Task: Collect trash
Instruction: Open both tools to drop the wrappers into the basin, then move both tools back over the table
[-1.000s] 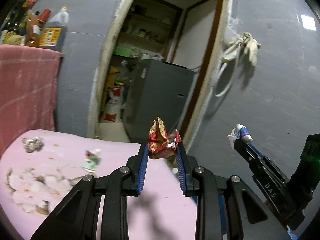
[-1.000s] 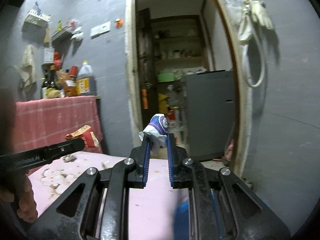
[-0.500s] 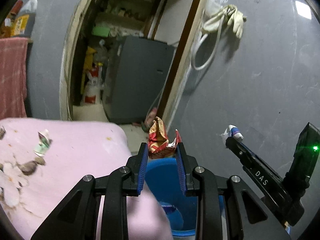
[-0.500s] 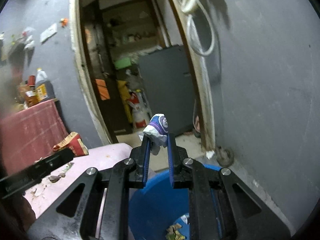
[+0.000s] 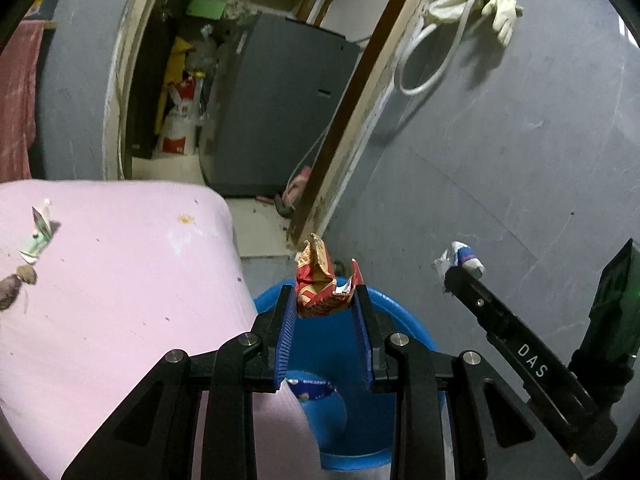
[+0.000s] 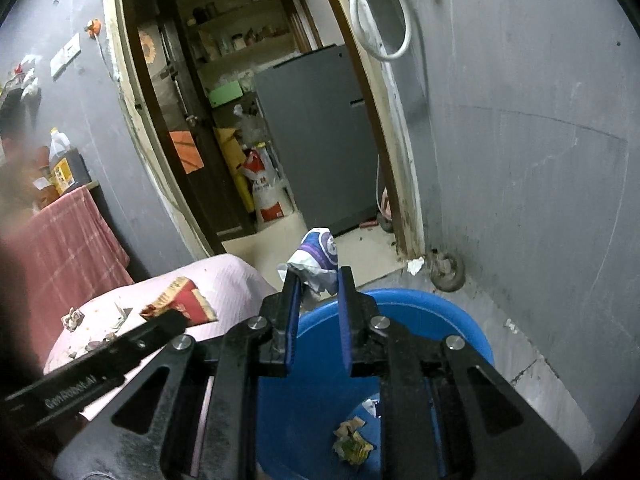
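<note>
Grey walls, an open doorway, and by the pink table's [image 5: 120,280] right corner the blue bin [image 6: 440,320] already has scraps in it, though bits remain on the table near its left edge. Our left gripper [image 5: 324,304] pinches the red wrapper [image 5: 316,284] above the bin. Our right gripper [image 6: 316,292], jaws just easing apart, has the white-and-purple wrapper [image 6: 316,252] between them over the rim, so both drops are left.

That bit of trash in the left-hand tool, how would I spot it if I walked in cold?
Find the blue tub on the floor beside the pink-covered table, under the grey wall. Over its rim, the left gripper pinches a crumpled red and gold snack wrapper. The other held scrap, the white and purple wrapper, looks paler.
</note>
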### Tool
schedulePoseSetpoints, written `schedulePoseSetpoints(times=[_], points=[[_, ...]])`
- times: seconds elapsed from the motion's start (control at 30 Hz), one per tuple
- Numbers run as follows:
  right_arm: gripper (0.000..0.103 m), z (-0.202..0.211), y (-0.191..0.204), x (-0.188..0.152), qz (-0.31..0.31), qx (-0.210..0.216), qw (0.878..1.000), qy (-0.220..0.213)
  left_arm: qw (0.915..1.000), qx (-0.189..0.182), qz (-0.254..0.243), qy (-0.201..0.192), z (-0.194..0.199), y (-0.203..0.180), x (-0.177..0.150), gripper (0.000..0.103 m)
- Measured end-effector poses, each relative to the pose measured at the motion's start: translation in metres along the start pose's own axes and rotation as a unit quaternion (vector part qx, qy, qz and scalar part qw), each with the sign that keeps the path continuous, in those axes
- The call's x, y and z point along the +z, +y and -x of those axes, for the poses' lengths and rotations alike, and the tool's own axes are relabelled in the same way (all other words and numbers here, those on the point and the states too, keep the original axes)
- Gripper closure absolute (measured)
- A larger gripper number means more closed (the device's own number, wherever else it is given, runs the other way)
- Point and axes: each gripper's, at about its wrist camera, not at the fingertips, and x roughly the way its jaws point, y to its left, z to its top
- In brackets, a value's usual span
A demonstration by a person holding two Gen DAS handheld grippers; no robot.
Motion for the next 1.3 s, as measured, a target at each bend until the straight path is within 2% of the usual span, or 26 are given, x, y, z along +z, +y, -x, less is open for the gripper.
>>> schedulePoseSetpoints(times=[0.27,0.4,0.57,1.0,1.03,1.13,1.3], points=[[0.080,-0.009,-0.006,-0.002,-0.015,-0.002,1.000,0.022,0.9993,0.008,0.000,0.036,-0.020,0.005,-0.008,0.076],[0.076,-0.013,-0.008,-0.003,-0.020,-0.002,0.999,0.031,0.9991,0.008,0.005,0.041,-0.023,0.008,-0.011,0.071],[0.071,-0.015,-0.008,-0.005,-0.024,-0.001,0.999,0.039,0.9991,0.011,0.011,0.040,-0.022,0.011,-0.011,0.070],[0.039,-0.015,-0.009,-0.004,-0.029,-0.001,0.999,0.032,0.9985,0.049,0.022,-0.007,0.007,0.023,-0.005,0.065],[0.035,-0.014,-0.008,-0.004,-0.028,0.000,0.999,0.028,0.9984,0.052,0.021,-0.011,0.010,0.024,-0.004,0.063],[0.025,-0.007,-0.003,-0.004,-0.022,0.008,1.000,0.008,0.9974,0.062,0.023,-0.028,0.022,0.031,0.000,0.050],[0.012,0.005,0.010,-0.002,-0.003,0.021,0.999,-0.031,0.9948,0.080,0.022,-0.058,0.046,0.040,0.005,0.043]])
